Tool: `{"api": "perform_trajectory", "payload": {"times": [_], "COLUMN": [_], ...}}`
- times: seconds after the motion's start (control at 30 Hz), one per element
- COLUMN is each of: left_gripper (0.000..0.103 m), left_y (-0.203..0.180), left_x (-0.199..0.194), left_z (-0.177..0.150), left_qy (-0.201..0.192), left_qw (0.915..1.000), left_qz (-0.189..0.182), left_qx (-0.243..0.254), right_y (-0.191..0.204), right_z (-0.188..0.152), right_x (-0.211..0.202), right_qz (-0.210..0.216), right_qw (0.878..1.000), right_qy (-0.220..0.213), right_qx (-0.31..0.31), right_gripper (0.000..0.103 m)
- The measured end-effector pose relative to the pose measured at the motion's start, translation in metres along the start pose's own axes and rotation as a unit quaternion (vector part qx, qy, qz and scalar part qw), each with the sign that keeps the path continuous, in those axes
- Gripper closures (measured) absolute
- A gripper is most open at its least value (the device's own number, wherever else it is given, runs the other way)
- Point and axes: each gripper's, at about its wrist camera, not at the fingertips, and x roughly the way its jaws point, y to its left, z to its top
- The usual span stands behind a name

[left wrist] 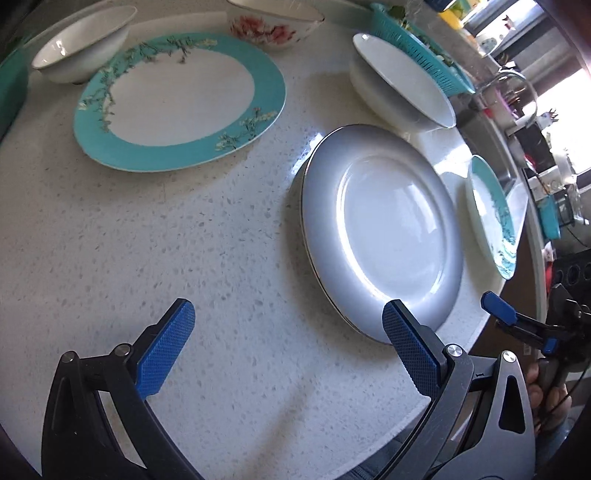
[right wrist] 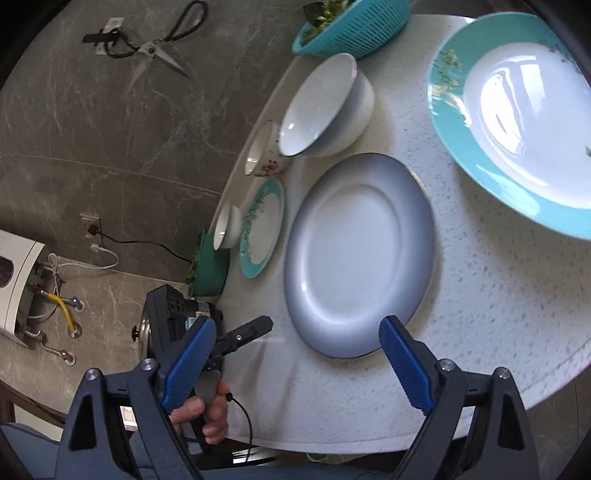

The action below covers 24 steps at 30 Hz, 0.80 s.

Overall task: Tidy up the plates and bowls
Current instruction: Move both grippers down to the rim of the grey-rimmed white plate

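White speckled stone surface (left wrist: 184,258) carries the crockery. Grey-rimmed white round plate (left wrist: 380,229) lies flat near the front edge. Left gripper (left wrist: 288,343), jaws apart and empty, hangs over bare surface, its right finger just at that plate's near rim. Right gripper (right wrist: 297,354), jaws apart, nothing between them, faces the same plate from the edge. Large teal-rimmed floral plate (left wrist: 177,99), plain white bowl (left wrist: 402,81), floral-patterned bowl (left wrist: 273,22) and small white bowl (left wrist: 81,44) stand farther back
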Motion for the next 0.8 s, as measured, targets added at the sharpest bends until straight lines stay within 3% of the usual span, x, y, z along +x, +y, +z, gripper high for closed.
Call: {"api": "perform_trajectory", "payload": {"times": [0.13,0.23,0.3,0.47,0.5,0.8], "left_gripper": [0.002,0.009,0.011,0.032,0.032,0.032], "left_y": [-0.009,-0.018,-0.026,-0.025,-0.025,-0.019], "left_x": [0.012,0.023,0.024,0.027,0.027,0.023], "left_z": [0.016,0.025,0.031,0.045,0.048,0.064], "left_qy": [-0.002,0.013,0.008,0.020,0.020,0.033], "left_qw": [0.9997,0.9989,0.9983,0.9960,0.9957,0.9942], "left_qz": [-0.006,-0.013,-0.021,-0.066,-0.066,-0.085], "left_qx": [0.025,0.042,0.055,0.058,0.061,0.057], "right_y": [-0.022,-0.043,-0.051,-0.064,-0.066,-0.065], "right_z": [0.011,0.013,0.015,0.019,0.022,0.036], "right_x": [-0.001,-0.005,-0.007,-0.004,-0.003,0.007], "right_qz": [-0.014,-0.008,0.001,0.007,0.008,0.022], "right_qw": [1.000,0.999,0.998,0.998,0.998,0.998], "right_qy": [-0.020,-0.029,-0.036,-0.040,-0.041,-0.041], "right_qx": [0.018,0.038,0.049,0.056,0.056,0.048], "right_gripper": [0.027,0.036,0.036,0.041,0.044,0.047]}}
